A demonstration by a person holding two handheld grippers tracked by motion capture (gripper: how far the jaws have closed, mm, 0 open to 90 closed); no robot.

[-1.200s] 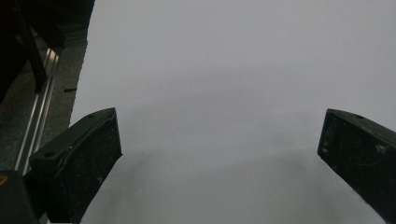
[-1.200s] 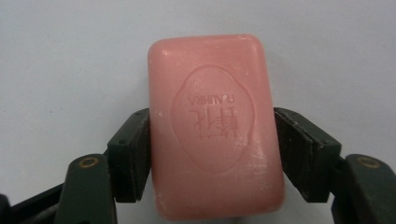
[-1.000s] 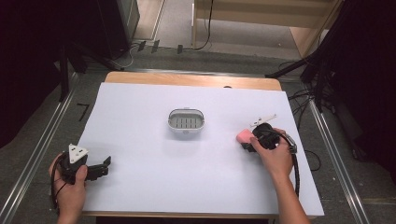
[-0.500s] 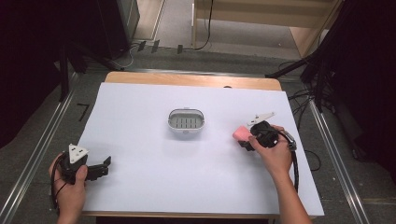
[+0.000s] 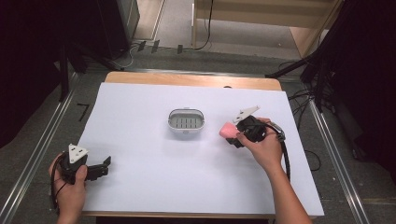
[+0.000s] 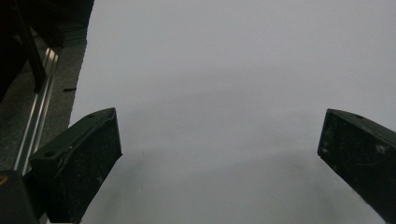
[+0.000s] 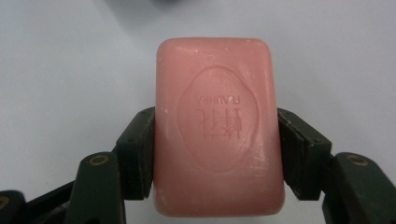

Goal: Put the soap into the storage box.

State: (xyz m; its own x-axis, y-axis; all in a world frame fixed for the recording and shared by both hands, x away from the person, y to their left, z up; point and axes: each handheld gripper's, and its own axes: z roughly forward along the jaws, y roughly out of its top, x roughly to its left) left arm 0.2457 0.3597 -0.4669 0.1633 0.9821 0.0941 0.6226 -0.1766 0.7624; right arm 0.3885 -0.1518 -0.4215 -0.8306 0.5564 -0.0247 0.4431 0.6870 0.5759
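Jaws of your right gripper (image 7: 215,140) pinch the pink soap (image 7: 217,126); left gripper (image 5: 95,170) gapes; slick sides may slip.

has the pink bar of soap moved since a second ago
Yes, slightly. The pink bar of soap, clamped in the right gripper, has shifted a little up the table and toward the white oval soap dish, narrowing the gap between them.

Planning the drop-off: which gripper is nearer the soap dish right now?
Right. The right gripper, shut on the pink soap bar, sits just to the right of the soap dish. The left gripper, open, rests far off by the table's near-left corner.
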